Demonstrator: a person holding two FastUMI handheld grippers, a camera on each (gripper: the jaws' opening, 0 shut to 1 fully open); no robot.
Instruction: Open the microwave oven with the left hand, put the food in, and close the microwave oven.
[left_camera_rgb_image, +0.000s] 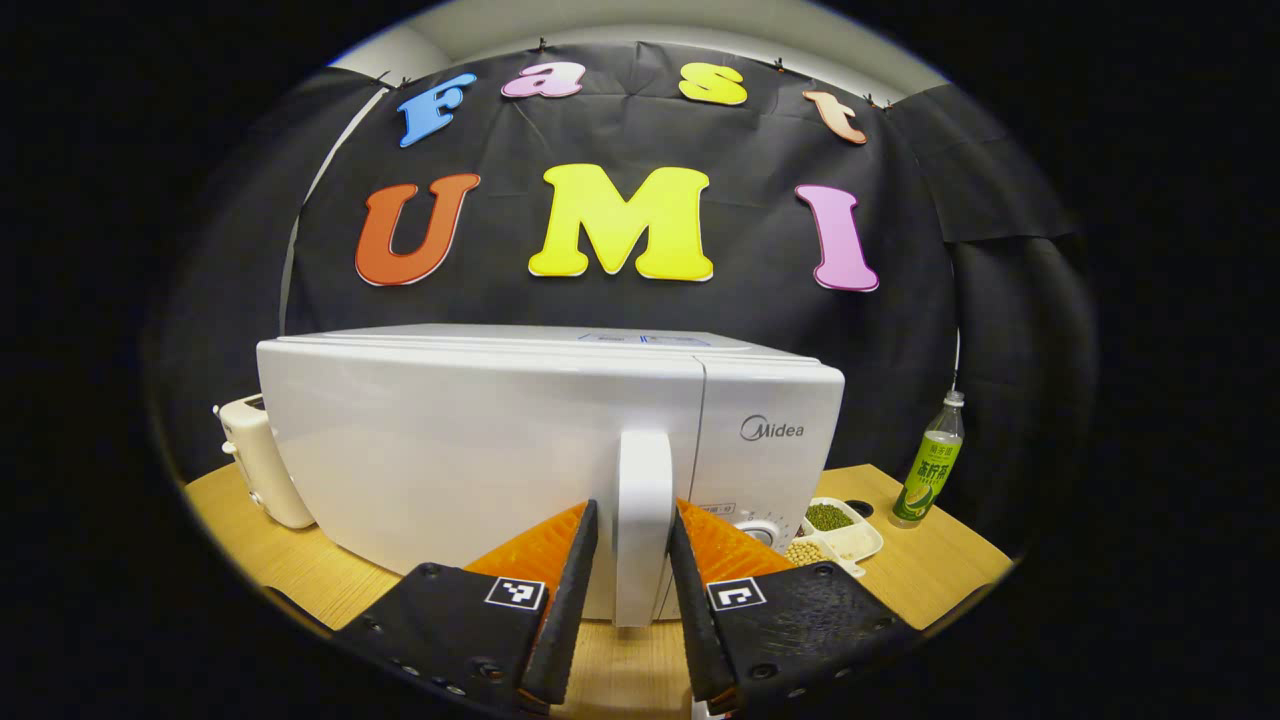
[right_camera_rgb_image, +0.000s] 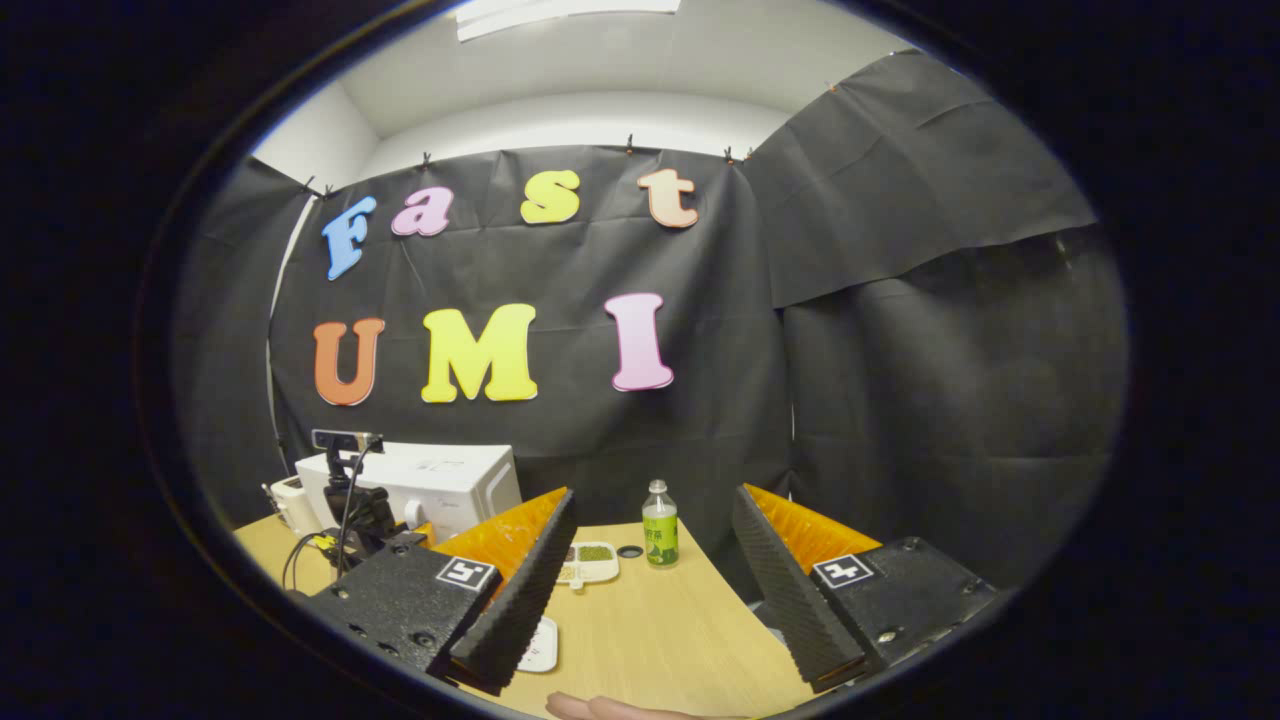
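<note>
In the left gripper view, a cream toaster (left_camera_rgb_image: 262, 462) is sitting at about nine o'clock on the wooden table (left_camera_rgb_image: 935, 570), just beside the white microwave oven (left_camera_rgb_image: 520, 450), which is filling the centre with its door closed. The left gripper (left_camera_rgb_image: 633, 545) is reaching in from six o'clock, its two black fingers (left_camera_rgb_image: 573, 590) standing on either side of the door's upright white handle (left_camera_rgb_image: 643, 520); whether they are pressing on it I cannot tell. At about four o'clock a white divided dish (left_camera_rgb_image: 845, 530) of beans is lying near the oven's corner, and a green bottle (left_camera_rgb_image: 930, 470) is standing further out at three o'clock.

In the right gripper view, the microwave oven (right_camera_rgb_image: 440, 485) is sitting far off at about nine o'clock with the other gripper in front of it. The right gripper (right_camera_rgb_image: 645, 570) is hovering over the table (right_camera_rgb_image: 660, 630) with its fingers spread wide apart, holding nothing. Between them the divided dish (right_camera_rgb_image: 590, 562) and the bottle (right_camera_rgb_image: 659, 537) are standing. A small white plate (right_camera_rgb_image: 540, 645) is lying at seven o'clock, partly hidden by the finger (right_camera_rgb_image: 520, 590); what is on it cannot be made out.
</note>
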